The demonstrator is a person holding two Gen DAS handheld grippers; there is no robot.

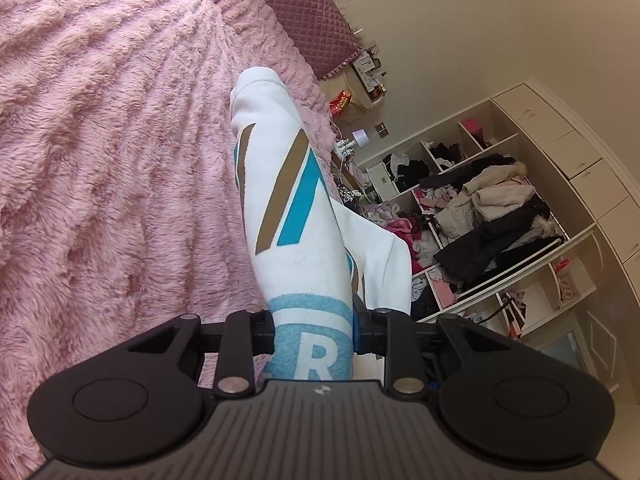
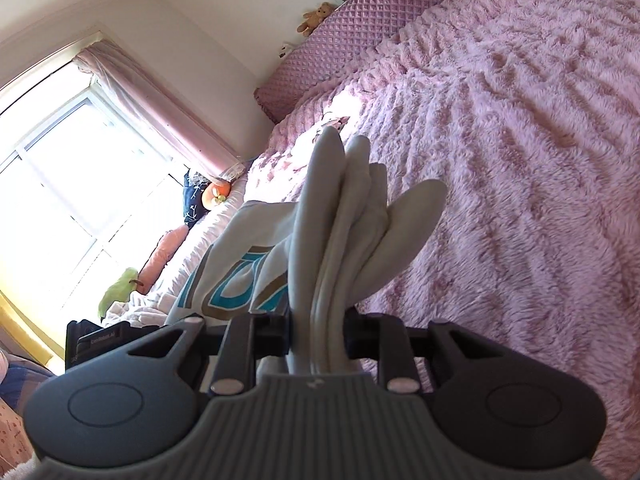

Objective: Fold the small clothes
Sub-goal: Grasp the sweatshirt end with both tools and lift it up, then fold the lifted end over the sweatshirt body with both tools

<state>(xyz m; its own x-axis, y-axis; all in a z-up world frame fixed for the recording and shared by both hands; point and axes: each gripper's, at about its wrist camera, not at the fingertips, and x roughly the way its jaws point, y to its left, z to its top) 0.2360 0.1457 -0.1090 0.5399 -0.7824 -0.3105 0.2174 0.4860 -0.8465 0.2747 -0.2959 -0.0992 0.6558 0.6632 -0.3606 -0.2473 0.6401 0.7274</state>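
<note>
A small white garment (image 1: 288, 216) with brown and turquoise stripes and a light blue printed letter hangs lifted above the fluffy pink bed cover (image 1: 120, 160). My left gripper (image 1: 314, 332) is shut on its printed part, and the cloth runs forward from the jaws in a long roll. In the right wrist view my right gripper (image 2: 318, 332) is shut on several bunched white folds of the same garment (image 2: 352, 216). More of it, with turquoise and brown print, sags to the left of those jaws. The fingertips of both grippers are hidden by cloth.
The pink bed cover (image 2: 500, 140) spreads wide below both grippers, with a quilted pink headboard (image 2: 360, 36) behind. Open shelves (image 1: 480, 208) stuffed with clothes stand beyond the bed's edge. A bright window with pink curtains (image 2: 80, 152) and plush toys (image 2: 216, 196) lie on the other side.
</note>
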